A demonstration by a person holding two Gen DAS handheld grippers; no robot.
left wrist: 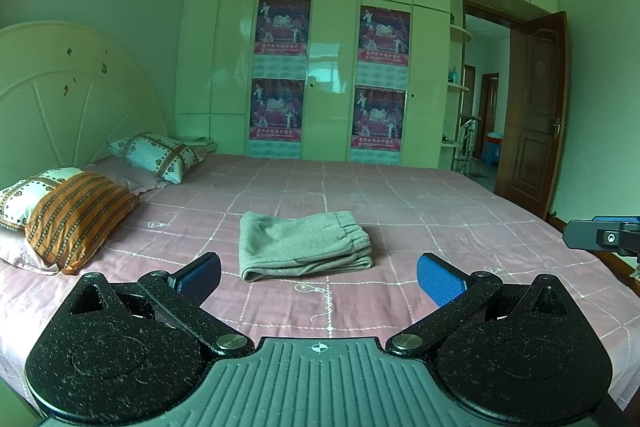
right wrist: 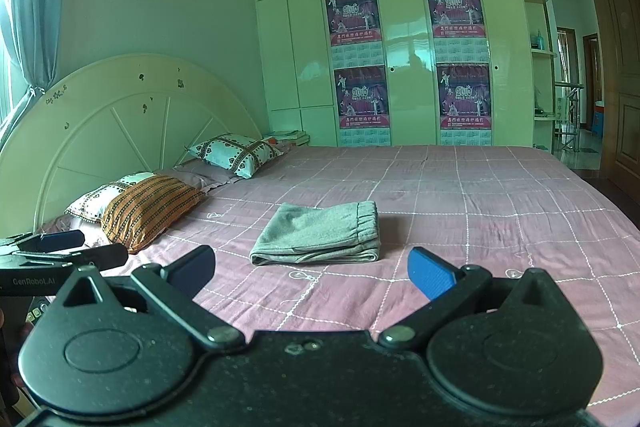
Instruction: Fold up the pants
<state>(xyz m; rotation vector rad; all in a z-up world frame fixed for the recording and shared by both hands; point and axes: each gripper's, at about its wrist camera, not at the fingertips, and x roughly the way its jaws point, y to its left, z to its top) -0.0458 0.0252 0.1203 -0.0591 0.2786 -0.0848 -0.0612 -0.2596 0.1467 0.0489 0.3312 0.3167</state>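
Note:
Grey pants (left wrist: 305, 245) lie folded into a compact rectangle on the pink checked bedspread (left wrist: 400, 195), elastic waistband on the right side. My left gripper (left wrist: 319, 277) hovers open just short of them, blue pads spread wide, nothing between them. In the right wrist view the same folded pants (right wrist: 320, 233) rest ahead of my right gripper (right wrist: 312, 271), which is also open and empty. Part of the right gripper (left wrist: 604, 237) shows at the left view's right edge; the left gripper (right wrist: 60, 251) shows at the right view's left edge.
Several pillows (left wrist: 76, 215) lie at the head of the bed by a cream arched headboard (left wrist: 60, 99). A white wardrobe (left wrist: 328, 67) with posters stands behind the bed. A brown door (left wrist: 536, 111) is swung open at the right. The bedspread (right wrist: 480, 207) extends right of the pants.

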